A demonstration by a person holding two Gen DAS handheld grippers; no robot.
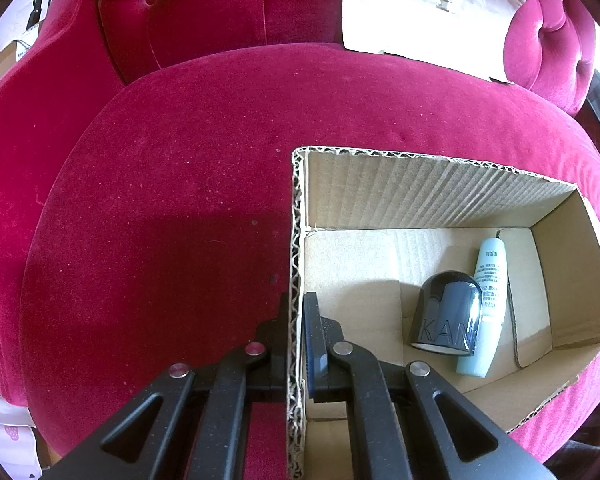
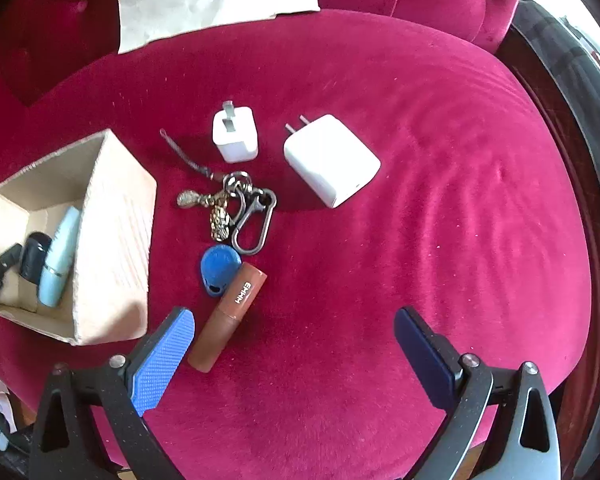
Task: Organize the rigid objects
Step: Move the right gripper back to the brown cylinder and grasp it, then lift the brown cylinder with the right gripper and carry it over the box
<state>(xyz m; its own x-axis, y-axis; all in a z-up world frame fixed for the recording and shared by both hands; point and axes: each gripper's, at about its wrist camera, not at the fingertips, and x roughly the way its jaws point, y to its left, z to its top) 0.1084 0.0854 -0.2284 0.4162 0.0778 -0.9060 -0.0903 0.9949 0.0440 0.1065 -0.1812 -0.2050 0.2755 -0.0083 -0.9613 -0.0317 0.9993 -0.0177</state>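
My left gripper (image 1: 297, 312) is shut on the left wall of an open cardboard box (image 1: 296, 264), one finger inside and one outside. In the box lie a black cylinder (image 1: 448, 312) and a pale blue tube (image 1: 486, 304). In the right wrist view the box (image 2: 112, 236) sits at the left. My right gripper (image 2: 294, 330) is open and empty above the red cushion. A brown tube (image 2: 230, 320) lies just past its left finger. Beyond are a blue tag (image 2: 218, 266), a keyring with charms (image 2: 236, 208), a small white charger (image 2: 235, 134) and a large white charger (image 2: 332, 160).
Everything rests on a red velvet armchair seat (image 2: 420, 200). A sheet of brown paper (image 1: 428, 12) leans on the backrest. The chair's dark wooden rim (image 2: 560, 140) runs along the right.
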